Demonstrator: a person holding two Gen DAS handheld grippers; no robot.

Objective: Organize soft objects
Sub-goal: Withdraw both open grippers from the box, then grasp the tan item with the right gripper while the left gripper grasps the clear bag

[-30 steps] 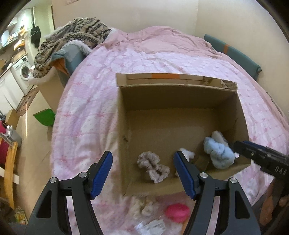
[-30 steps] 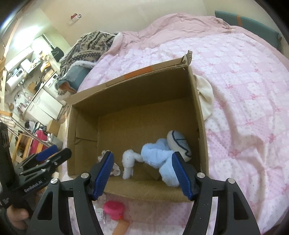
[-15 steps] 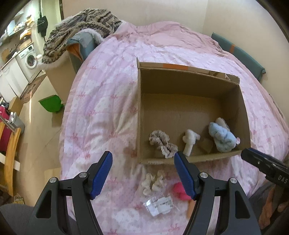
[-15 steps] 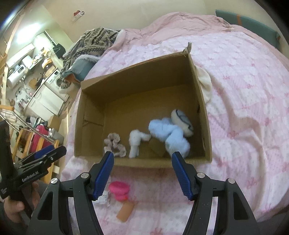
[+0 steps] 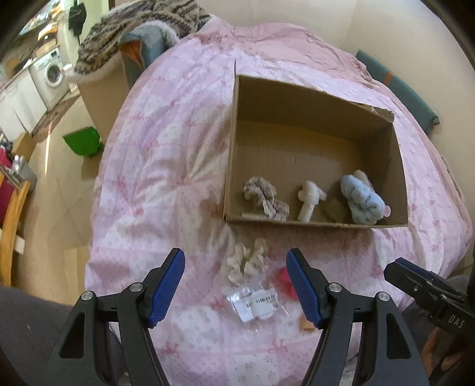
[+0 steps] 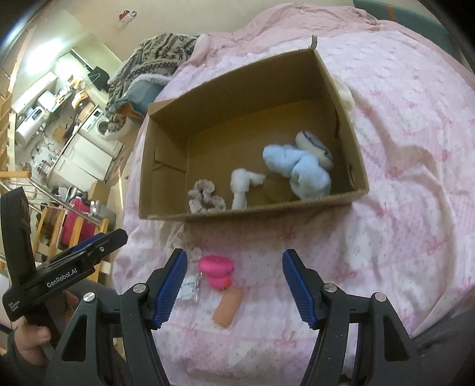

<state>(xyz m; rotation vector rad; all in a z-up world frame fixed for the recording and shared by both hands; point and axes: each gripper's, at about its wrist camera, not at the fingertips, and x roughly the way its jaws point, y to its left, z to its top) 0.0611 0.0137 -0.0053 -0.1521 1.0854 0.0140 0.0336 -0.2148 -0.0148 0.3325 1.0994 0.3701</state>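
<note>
An open cardboard box (image 5: 231,154) (image 6: 166,154) lies on the pink bed. Inside it are a beige scrunchie (image 5: 264,197) (image 6: 204,197), a white plush piece (image 5: 308,200) (image 6: 243,184) and a light blue plush toy (image 5: 363,203) (image 6: 305,172). In front of the box lie a cream scrunchie (image 5: 248,261), a clear plastic packet (image 5: 256,301) (image 6: 188,289), a pink soft object (image 6: 218,268) (image 5: 283,277) and a tan piece (image 6: 227,307). My left gripper (image 5: 236,285) hangs open above the cream scrunchie and packet. My right gripper (image 6: 234,285) stands open over the pink object. Both hold nothing.
The pink quilt (image 5: 166,166) covers the bed, whose left edge drops to the floor. A patterned blanket (image 5: 139,26) heaps over a box at the back left. A green bin (image 5: 83,144) stands on the floor. A teal cushion (image 5: 397,89) lies along the right wall.
Both grippers have drawn back from over the box toward the bed's near edge. The loose items in front of the box now lie between the fingers. Neither gripper's opening has changed.
</note>
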